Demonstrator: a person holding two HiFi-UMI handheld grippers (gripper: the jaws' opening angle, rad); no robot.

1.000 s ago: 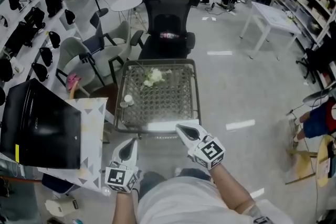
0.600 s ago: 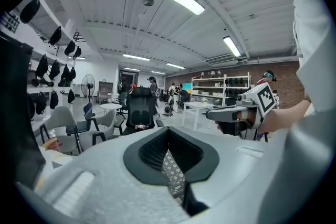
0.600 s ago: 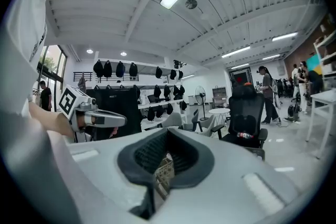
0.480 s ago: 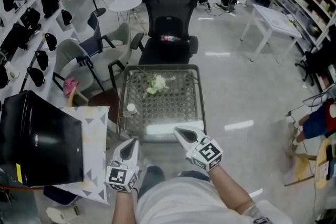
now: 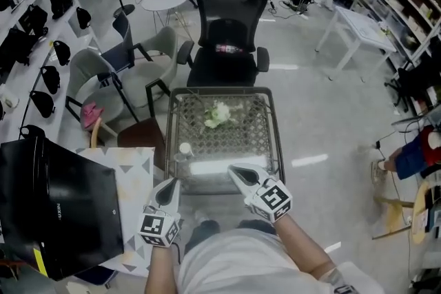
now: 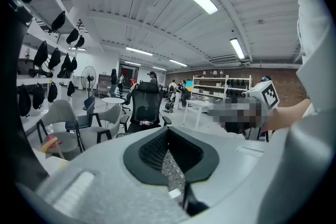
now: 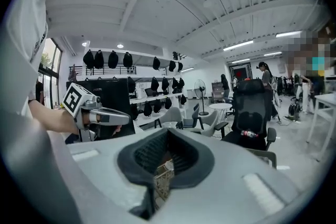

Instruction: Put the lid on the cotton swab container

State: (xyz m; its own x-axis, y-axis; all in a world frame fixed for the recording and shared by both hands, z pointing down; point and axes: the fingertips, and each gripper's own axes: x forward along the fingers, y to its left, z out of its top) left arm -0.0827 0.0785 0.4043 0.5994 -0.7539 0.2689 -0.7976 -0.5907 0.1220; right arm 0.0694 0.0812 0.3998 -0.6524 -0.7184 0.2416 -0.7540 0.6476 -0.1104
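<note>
A small white round container (image 5: 184, 148) stands at the left edge of the glass-topped mesh table (image 5: 265, 141). Something pale and flat lies just in front of it; I cannot tell whether that is the lid. Through the gap of the right gripper view a small white container (image 7: 168, 166) shows. My left gripper (image 5: 168, 189) hangs shut and empty just short of the table's near left corner. My right gripper (image 5: 236, 173) is shut and empty over the near edge. Each gripper shows in the other's view: the left gripper (image 7: 118, 118) and the right gripper's marker cube (image 6: 268, 95).
A white clump like flowers (image 5: 219, 113) lies mid-table. A black office chair (image 5: 229, 31) stands behind the table, grey chairs (image 5: 103, 76) to its left. A black box (image 5: 52, 210) on patterned paper sits at my near left. People work at the room's far end.
The table and chair have slid down and to the right in the head view, so the table looks closer. Both grippers stay shut in about the same place before me.
</note>
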